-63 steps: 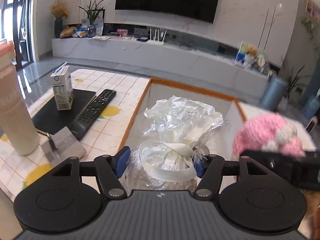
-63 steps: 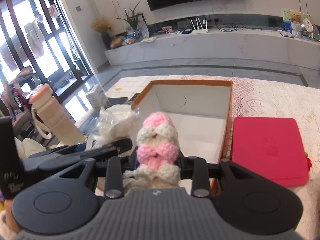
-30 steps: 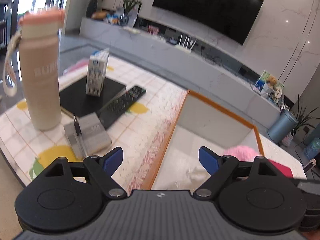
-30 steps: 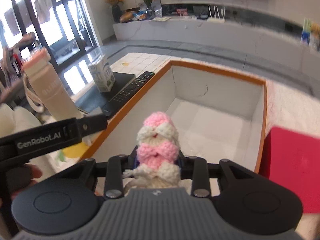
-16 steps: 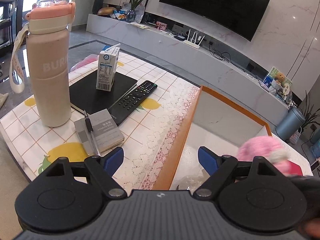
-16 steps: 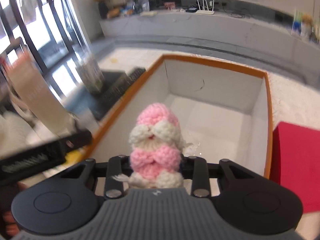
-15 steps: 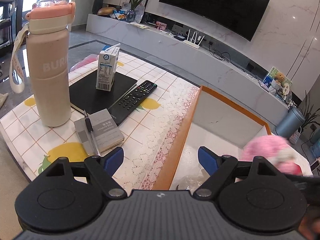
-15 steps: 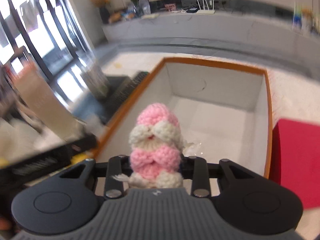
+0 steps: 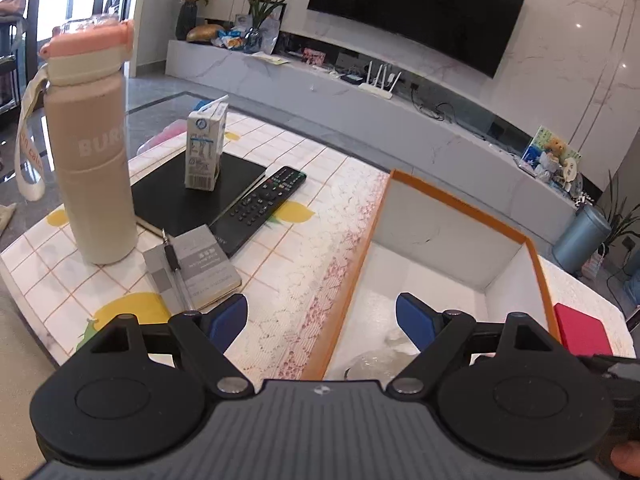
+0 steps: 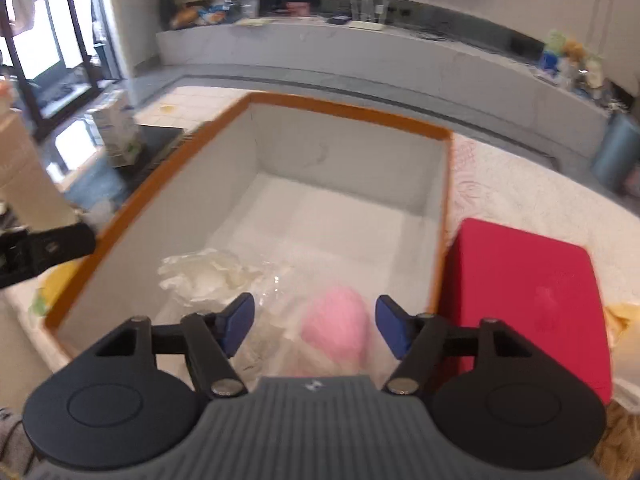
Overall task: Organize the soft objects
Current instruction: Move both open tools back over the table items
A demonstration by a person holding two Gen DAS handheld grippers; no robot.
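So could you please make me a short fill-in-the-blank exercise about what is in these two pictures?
1. The pink knitted toy lies inside the orange-rimmed ____.
2. Both the left gripper and the right gripper are ____.
3. The milk carton stands on a ____ notebook.
4. Right of the box lies a ____ pad.

Missing words: box; open; black; red
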